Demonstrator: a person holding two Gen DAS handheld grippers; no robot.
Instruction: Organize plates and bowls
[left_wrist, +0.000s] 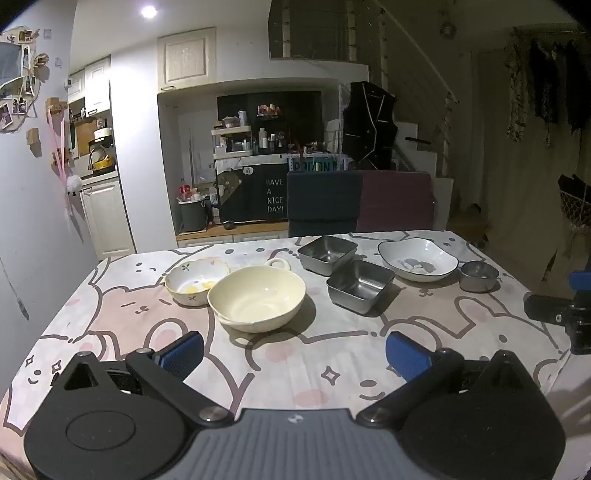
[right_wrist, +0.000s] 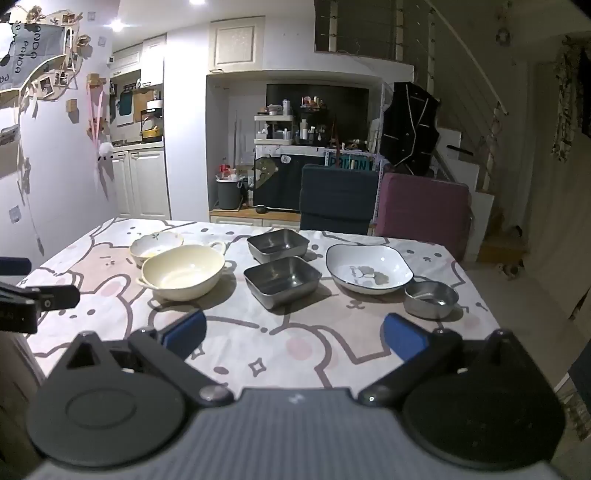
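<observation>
A cream two-handled bowl (left_wrist: 257, 297) (right_wrist: 183, 271) sits on the table, touching a small flowered bowl (left_wrist: 195, 278) (right_wrist: 156, 246) behind it. Two square steel dishes stand mid-table, the far one (left_wrist: 327, 254) (right_wrist: 277, 244) and the near one (left_wrist: 360, 285) (right_wrist: 282, 280). A white dark-rimmed plate (left_wrist: 417, 258) (right_wrist: 368, 268) and a small round steel bowl (left_wrist: 479, 275) (right_wrist: 430, 298) lie to the right. My left gripper (left_wrist: 294, 355) hovers open over the near table edge, nothing between its fingers. My right gripper (right_wrist: 294, 337) is open too, short of the near steel dish.
The table wears a pink and white cartoon-bear cloth (left_wrist: 314, 354) (right_wrist: 295, 343). A dark blue chair (left_wrist: 324, 203) (right_wrist: 338, 197) and a maroon chair (left_wrist: 397, 201) (right_wrist: 424, 203) stand at the far side. The other gripper shows at each view's edge (left_wrist: 569, 310) (right_wrist: 33, 299).
</observation>
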